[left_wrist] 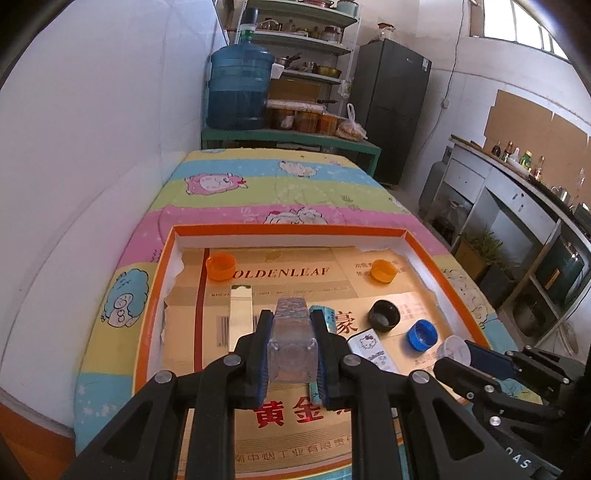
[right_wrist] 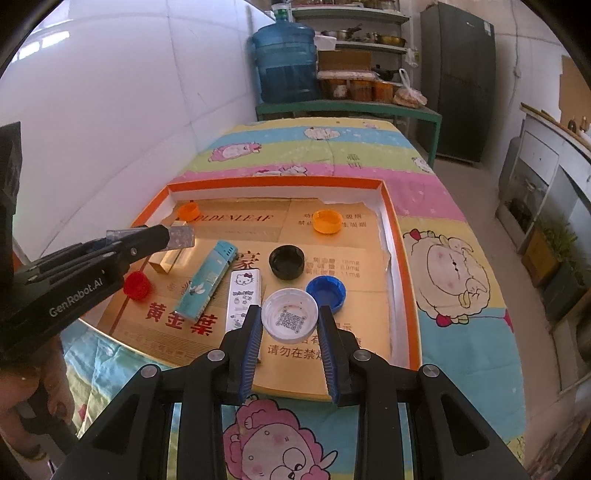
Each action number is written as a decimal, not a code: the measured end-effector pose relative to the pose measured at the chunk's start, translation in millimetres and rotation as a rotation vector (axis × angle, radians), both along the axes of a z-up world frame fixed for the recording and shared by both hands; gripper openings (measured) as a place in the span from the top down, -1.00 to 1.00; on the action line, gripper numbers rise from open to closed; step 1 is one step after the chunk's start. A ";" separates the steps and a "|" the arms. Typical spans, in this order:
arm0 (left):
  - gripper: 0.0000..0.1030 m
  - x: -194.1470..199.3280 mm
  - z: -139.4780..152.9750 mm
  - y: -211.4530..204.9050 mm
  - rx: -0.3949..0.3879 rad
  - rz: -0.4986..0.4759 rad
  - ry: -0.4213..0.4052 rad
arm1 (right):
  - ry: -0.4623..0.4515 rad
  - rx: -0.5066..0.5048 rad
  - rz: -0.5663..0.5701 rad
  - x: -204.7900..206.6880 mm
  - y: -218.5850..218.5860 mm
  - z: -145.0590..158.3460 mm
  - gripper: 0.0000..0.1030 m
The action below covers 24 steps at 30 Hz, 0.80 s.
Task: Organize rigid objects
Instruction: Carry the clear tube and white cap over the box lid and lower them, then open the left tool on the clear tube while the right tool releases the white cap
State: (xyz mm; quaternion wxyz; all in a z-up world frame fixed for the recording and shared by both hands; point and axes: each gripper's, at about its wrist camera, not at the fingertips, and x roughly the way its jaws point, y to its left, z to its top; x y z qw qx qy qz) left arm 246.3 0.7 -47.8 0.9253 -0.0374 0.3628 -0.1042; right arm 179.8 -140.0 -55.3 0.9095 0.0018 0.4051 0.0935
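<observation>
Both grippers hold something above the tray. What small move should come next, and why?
Probably lower the right gripper and set its white cap on the bare tray floor beside the blue cap. The left gripper holds a clear lighter, so grouping caps seems sensible.

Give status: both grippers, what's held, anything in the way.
Left gripper shut on clear lighter. Right gripper shut on white cap. Both over orange tray. Loose caps and lighters below, nothing blocking.

Daylight is streaming from high windows at far right, glaring off the gold liner of the tray while fisheye distortion is bending and darkening every edge.
</observation>
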 end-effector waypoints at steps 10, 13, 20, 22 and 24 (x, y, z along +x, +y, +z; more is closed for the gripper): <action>0.61 6.8 -16.0 -2.8 0.021 -0.001 0.036 | 0.018 0.002 0.010 1.9 1.1 -6.9 0.40; 0.61 8.9 -21.4 -3.4 0.026 -0.005 0.061 | 0.025 0.000 0.011 2.6 0.5 -8.5 0.40; 0.61 9.8 -33.1 -4.4 0.029 -0.010 0.109 | 0.046 -0.007 0.014 3.0 -1.0 -12.1 0.40; 0.61 9.9 -34.1 -4.3 0.031 -0.011 0.110 | 0.051 -0.006 0.015 3.1 -1.6 -13.1 0.40; 0.61 9.2 -34.1 -4.7 0.033 -0.011 0.109 | 0.055 -0.008 0.016 4.1 -1.6 -14.4 0.40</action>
